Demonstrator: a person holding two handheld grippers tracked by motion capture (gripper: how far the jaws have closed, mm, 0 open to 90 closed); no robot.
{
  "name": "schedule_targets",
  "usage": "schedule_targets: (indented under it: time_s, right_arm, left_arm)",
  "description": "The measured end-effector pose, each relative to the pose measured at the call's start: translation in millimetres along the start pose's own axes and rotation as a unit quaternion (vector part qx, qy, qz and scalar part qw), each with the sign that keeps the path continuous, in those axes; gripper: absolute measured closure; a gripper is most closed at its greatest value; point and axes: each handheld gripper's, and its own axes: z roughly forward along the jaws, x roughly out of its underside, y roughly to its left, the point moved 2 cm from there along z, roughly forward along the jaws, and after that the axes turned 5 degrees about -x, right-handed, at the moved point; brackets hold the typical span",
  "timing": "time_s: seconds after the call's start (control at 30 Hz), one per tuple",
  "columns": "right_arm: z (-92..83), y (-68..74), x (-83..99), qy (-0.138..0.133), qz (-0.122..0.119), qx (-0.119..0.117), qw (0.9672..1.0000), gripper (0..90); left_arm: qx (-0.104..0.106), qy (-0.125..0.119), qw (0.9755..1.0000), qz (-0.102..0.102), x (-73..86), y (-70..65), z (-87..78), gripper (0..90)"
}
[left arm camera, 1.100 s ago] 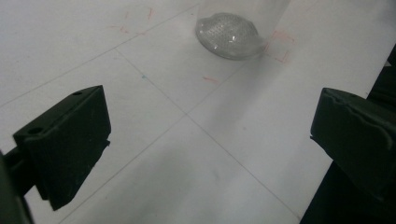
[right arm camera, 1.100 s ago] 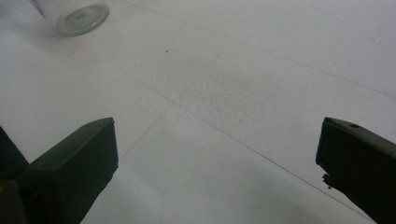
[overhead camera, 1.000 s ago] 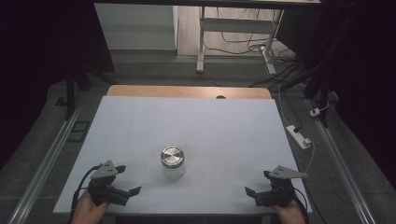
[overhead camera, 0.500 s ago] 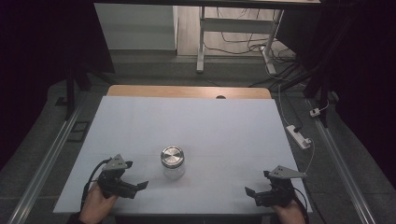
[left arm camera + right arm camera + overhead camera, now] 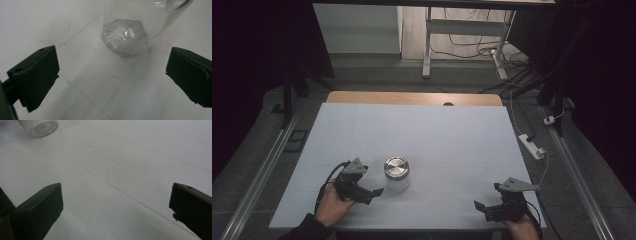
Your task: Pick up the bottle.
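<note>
My left gripper, jaws apart, sits just beside the lidded glass jar at the bench's six o'clock; closing off-centre could topple it, while the right gripper waits open at four o'clock.

The right gripper holds its two black fingers wide apart over the white bench. A clear glass jar stands far off at eleven o'clock, beside faint red marks.
</note>
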Motion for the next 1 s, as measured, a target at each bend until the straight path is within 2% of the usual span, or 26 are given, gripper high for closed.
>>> schedule_targets:
  time_s: [0.07, 0.27, 0.33, 0.43, 0.53, 0.7, 0.87, 0.97, 1.0]
  right_arm:
    - [0.1, 0.1, 0.0, 0.001, -0.001, 0.0, 1.0, 0.0]
    - [0.2, 0.2, 0.0, 0.001, -0.002, -0.001, 1.0, 0.0]
    - [0.1, 0.3, 0.1, 0.001, -0.003, 0.0, 1.0, 0.0]
    - [0.2, 0.6, 0.0, 0.001, -0.003, -0.001, 1.0, 0.0]
    - [0.4, 0.9, 0.0, 0.004, -0.006, -0.002, 1.0, 0.0]
    - [0.4, 1.7, 0.1, 0.004, -0.009, -0.002, 0.9999, 0.0]
    - [0.5, 2.1, 0.1, 0.005, -0.012, -0.002, 0.9999, 0.0]
    - [0.5, 2.4, 0.1, 0.004, -0.014, -0.002, 0.9999, 0.0]
    - [0.5, 2.5, 0.1, 0.004, -0.014, -0.002, 0.9999, 0.0]
  left_arm:
    - [0.004, 0.004, 0.9999, 0.008, -3.3, -0.7, 6.0, 0.0]
    - [0.019, -0.006, 0.9993, 0.031, -14.7, -3.1, 21.1, 0.0]
    - [0.035, -0.003, 0.9987, 0.037, -17.5, -3.7, 27.3, 0.0]
    - [0.039, 0.003, 0.998, 0.051, -22.3, -7.3, 34.8, 0.0]
    - [0.039, 0.001, 0.9976, 0.056, -27.4, -10.9, 40.7, 0.0]
    - [0.054, -0.005, 0.997, 0.056, -34.4, -13.3, 49.3, 0.0]
    - [0.051, -0.021, 0.996, 0.07, -40.9, -19.1, 51.4, 4.3]
    - [0.037, -0.028, 0.9958, 0.079, -42.0, -22.3, 47.8, 14.8]
    - [0.036, -0.026, 0.9959, 0.079, -42.1, -22.5, 47.5, 15.0]
